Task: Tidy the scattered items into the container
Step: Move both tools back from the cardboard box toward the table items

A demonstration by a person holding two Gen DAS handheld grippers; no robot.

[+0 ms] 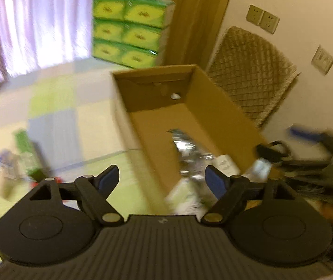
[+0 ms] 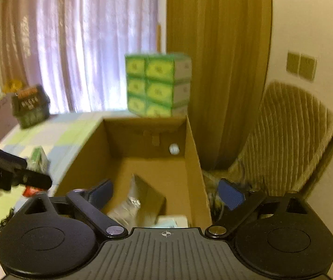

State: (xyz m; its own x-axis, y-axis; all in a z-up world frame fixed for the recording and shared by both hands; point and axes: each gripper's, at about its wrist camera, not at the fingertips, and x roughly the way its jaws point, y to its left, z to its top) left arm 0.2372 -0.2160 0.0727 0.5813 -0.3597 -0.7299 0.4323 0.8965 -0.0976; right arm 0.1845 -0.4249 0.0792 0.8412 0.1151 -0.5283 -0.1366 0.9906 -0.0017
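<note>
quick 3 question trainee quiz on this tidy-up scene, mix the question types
1. True or false: the left gripper holds an item between its jaws.
2. Multiple choice: what stands behind the cardboard box? A) a red bucket B) a stack of green tissue packs C) a laptop
3. Fill the gap: the silvery packet lies ____ the cardboard box.

Key
1. False. Its jaws are open with nothing between them, as are those of the right gripper.
2. B
3. inside
</note>
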